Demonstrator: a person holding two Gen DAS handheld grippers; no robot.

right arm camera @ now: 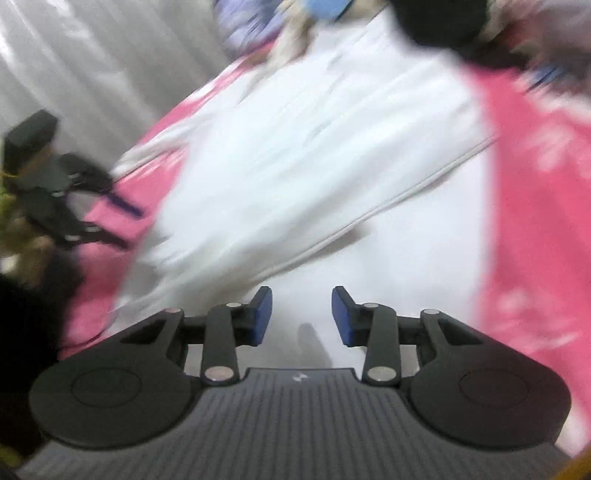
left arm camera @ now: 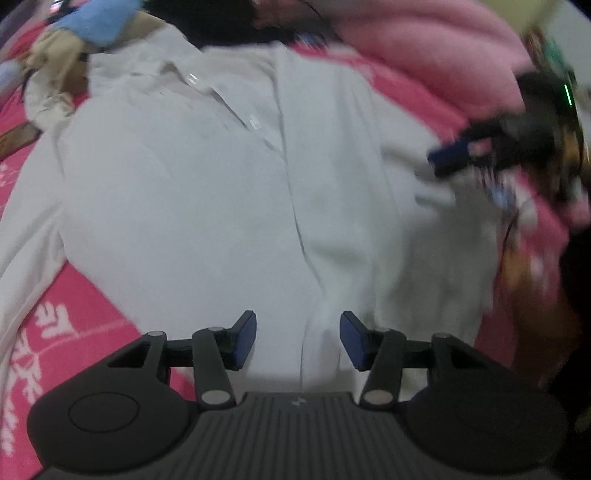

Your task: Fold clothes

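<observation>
A white button-up shirt (left arm camera: pixel 221 192) lies front up on a pink printed bedsheet (left arm camera: pixel 74 332), collar at the far end. My left gripper (left arm camera: pixel 298 339) hovers open over the shirt's lower placket, nothing between its blue pads. My right gripper (left arm camera: pixel 448 158) shows at the shirt's right edge. In the blurred right wrist view, the right gripper (right arm camera: pixel 301 317) is open above the white shirt (right arm camera: pixel 295 166), beside a diagonal seam. The left gripper (right arm camera: pixel 129 227) appears there at the left, open, over the pink bedsheet (right arm camera: pixel 535 221) by the shirt's edge.
Beyond the collar lies a heap of clothes: a blue piece (left arm camera: pixel 96 22), a beige piece (left arm camera: pixel 55 59) and something black (left arm camera: pixel 221 18). A pink blanket (left arm camera: pixel 424 48) is bunched at the far right. A pale curtain or plastic sheet (right arm camera: pixel 74 55) hangs past the bed.
</observation>
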